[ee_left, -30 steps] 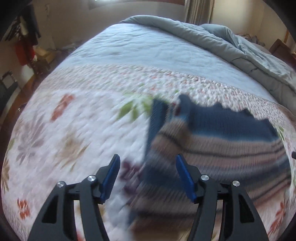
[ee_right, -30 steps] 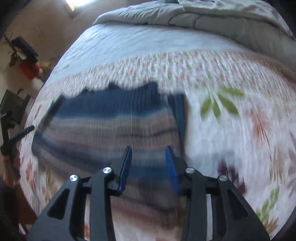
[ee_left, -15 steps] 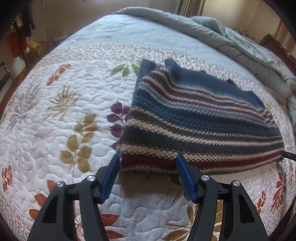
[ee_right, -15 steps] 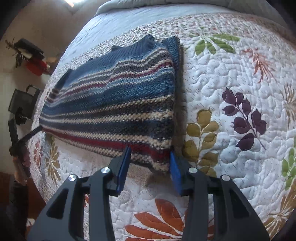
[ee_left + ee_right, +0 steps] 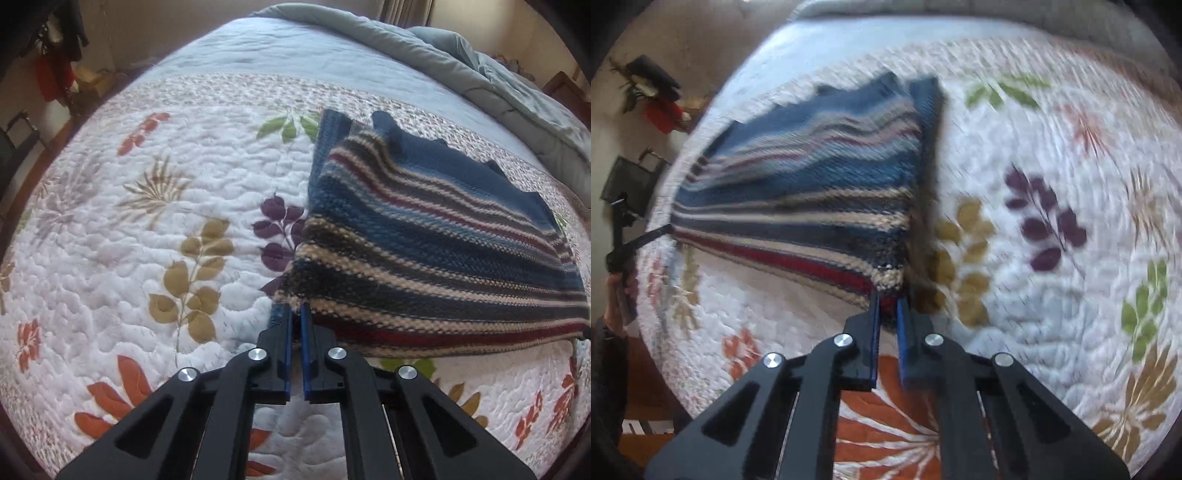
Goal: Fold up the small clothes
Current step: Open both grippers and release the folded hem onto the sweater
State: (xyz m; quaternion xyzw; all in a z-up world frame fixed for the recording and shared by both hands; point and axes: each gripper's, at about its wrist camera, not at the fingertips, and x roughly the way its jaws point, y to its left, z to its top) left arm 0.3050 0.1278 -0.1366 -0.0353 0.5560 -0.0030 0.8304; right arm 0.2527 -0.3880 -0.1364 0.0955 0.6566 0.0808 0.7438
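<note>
A knitted sweater [image 5: 424, 240] striped in blue, beige and dark red lies folded on the bed, its hem toward me. My left gripper [image 5: 295, 314] points steeply down, its jaws closing tight on the hem's near left corner, and the blue pads pinch the knit. In the right wrist view the same sweater [image 5: 812, 184] spreads away to the left. There my right gripper [image 5: 886, 299] is closing on the hem's near right corner, with the fabric pressed between its pads. The left gripper [image 5: 642, 236] shows at the sweater's far corner. That view is blurred by motion.
A white quilted bedspread [image 5: 166, 221] with leaf prints covers the bed. A bunched grey duvet [image 5: 498, 85] lies along the far side. A person's hand [image 5: 617, 295] shows beyond the bed edge at left. Dark furniture and red items [image 5: 661, 110] stand by the wall.
Both grippers stood open around the hem corners half a second ago. Now each is shut on its corner, and the hem is drawn up slightly at the pads.
</note>
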